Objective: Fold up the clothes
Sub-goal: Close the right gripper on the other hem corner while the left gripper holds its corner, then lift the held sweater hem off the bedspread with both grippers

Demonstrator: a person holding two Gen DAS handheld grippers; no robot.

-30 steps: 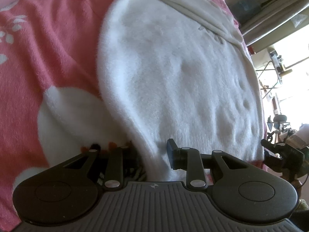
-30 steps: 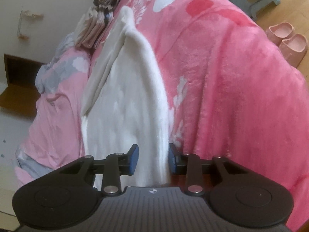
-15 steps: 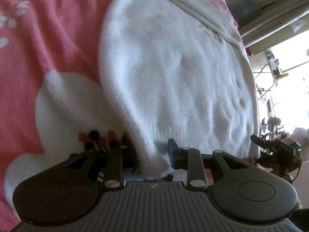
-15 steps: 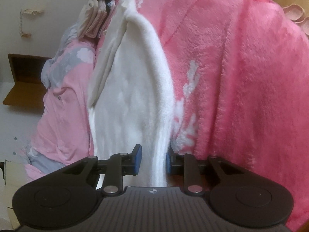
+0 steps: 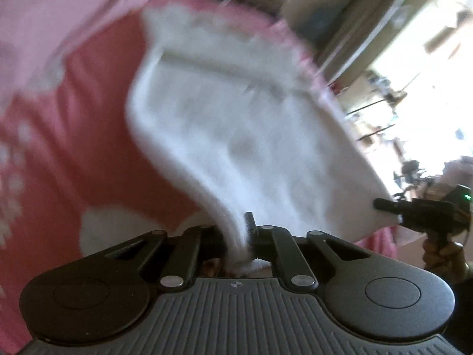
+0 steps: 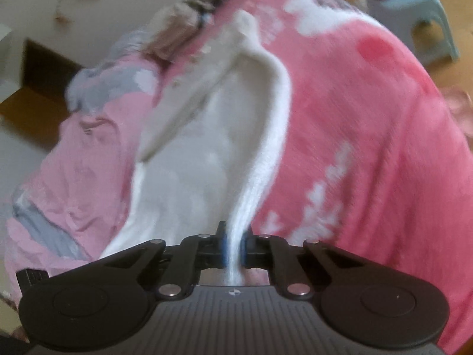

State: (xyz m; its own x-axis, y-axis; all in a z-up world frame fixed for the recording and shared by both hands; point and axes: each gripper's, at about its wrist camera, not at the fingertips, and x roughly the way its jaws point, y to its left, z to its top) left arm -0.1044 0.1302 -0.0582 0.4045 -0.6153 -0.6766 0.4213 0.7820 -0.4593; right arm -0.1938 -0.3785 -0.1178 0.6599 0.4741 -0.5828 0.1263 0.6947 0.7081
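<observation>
One white garment (image 5: 236, 124) is clamped at its near edge by two hand-held grippers, left (image 5: 241, 236) and right (image 6: 233, 248), jaws just closed; a pink blanket (image 6: 369, 148) covers the bed.

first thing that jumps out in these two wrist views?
The white fleece garment, spread over the pink blanket and pulled up into a taut ridge toward each camera. Each gripper is shut on a pinched edge of it: the left gripper at the bottom centre of its view, the right gripper likewise, after both jaws have just closed. Both views are motion-blurred.
</observation>
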